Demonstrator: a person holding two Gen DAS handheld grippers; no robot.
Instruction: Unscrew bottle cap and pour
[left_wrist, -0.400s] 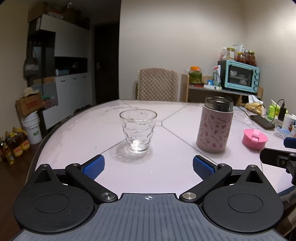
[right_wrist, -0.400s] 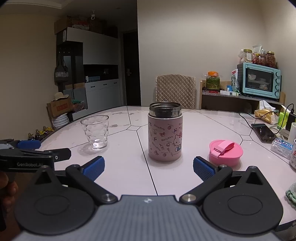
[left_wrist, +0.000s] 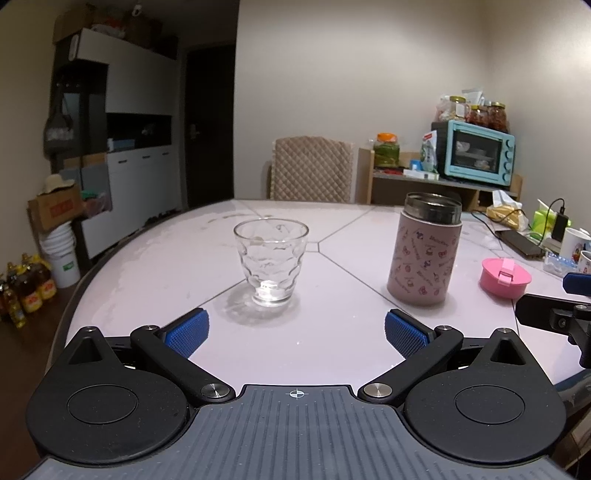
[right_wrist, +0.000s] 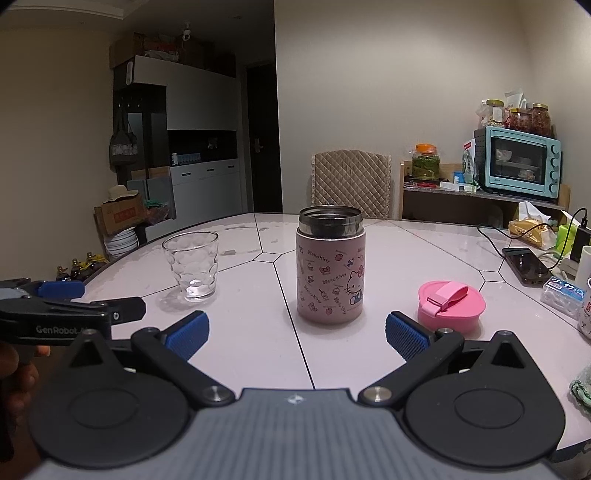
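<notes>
A pink Hello Kitty bottle stands upright and uncapped on the pale table; it also shows in the left wrist view. Its pink cap lies on the table to the bottle's right, also seen in the left wrist view. A clear glass stands left of the bottle, with a little liquid at its bottom; it shows in the right wrist view too. My left gripper is open and empty, short of the glass. My right gripper is open and empty, short of the bottle.
A phone on a cable, a small packet, mugs and a cloth lie at the table's right. A quilted chair stands behind the table. A teal oven sits on a shelf.
Both grippers have barely moved. The bottle, cap and glass stand where they were.
</notes>
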